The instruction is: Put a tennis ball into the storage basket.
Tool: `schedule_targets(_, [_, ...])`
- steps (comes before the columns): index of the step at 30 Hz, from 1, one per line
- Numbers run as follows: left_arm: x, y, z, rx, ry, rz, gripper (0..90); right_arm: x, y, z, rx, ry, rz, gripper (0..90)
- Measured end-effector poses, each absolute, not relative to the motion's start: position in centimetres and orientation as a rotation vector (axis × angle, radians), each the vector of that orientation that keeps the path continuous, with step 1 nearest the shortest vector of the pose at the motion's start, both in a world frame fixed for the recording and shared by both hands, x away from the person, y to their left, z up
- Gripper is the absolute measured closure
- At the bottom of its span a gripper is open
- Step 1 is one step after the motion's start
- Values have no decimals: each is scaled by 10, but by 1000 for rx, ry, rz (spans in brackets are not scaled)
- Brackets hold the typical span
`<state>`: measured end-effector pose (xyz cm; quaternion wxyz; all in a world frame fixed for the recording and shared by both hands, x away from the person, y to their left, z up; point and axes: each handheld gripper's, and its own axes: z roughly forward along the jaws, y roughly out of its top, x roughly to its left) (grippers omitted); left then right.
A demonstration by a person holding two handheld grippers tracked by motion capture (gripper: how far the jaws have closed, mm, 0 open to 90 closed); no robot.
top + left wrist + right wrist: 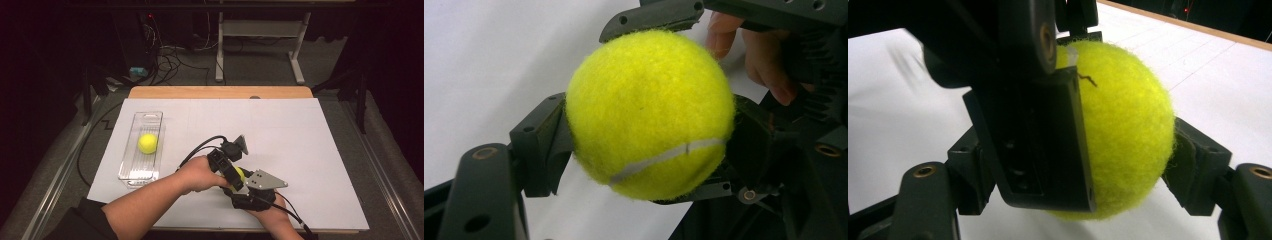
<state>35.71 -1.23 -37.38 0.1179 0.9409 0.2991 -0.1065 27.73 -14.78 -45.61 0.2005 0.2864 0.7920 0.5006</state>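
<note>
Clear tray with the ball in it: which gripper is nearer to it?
Left. The left gripper lies right of the clear tray, its hand closest to it. The right gripper is farther right and nearer the table's front edge. Both grip the second tennis ball.

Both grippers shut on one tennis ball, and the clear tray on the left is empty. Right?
Not quite: the tray is not empty. The high view shows a second tennis ball lying in it. The rest holds: the left gripper and the right gripper are both shut on the same ball.
</note>
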Motion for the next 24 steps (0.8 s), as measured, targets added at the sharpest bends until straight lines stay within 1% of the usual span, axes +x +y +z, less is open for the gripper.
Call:
schedule_targets(4, [357, -12, -372, 2755, 875, -303, 269, 278, -148, -456, 800, 2210, 1414, 248])
schedule_targets(5, [357, -12, -372, 2747, 884, -300, 269, 278, -148, -456, 797, 2210, 1416, 228])
schedule_targets(8, [358, -11, -370, 2750, 887, -295, 269, 280, -147, -457, 800, 2222, 1417, 118])
schedule_targets(9, [359, -11, -370, 2742, 893, -292, 269, 281, -147, -458, 810, 2227, 1409, 26])
schedule_targets(10, [359, -10, -369, 2739, 897, -289, 269, 281, -147, -458, 810, 2227, 1409, 26])
schedule_targets(11, [360, -9, -369, 2742, 901, -286, 269, 281, -147, -459, 835, 2227, 1401, 0])
schedule_targets(18, [364, -3, -366, 2749, 922, -261, 269, 281, -152, -457, 848, 2186, 1401, 0])
schedule_targets(24, [370, 9, -363, 2742, 970, -225, 269, 284, -168, -456, 850, 2170, 1382, 0])
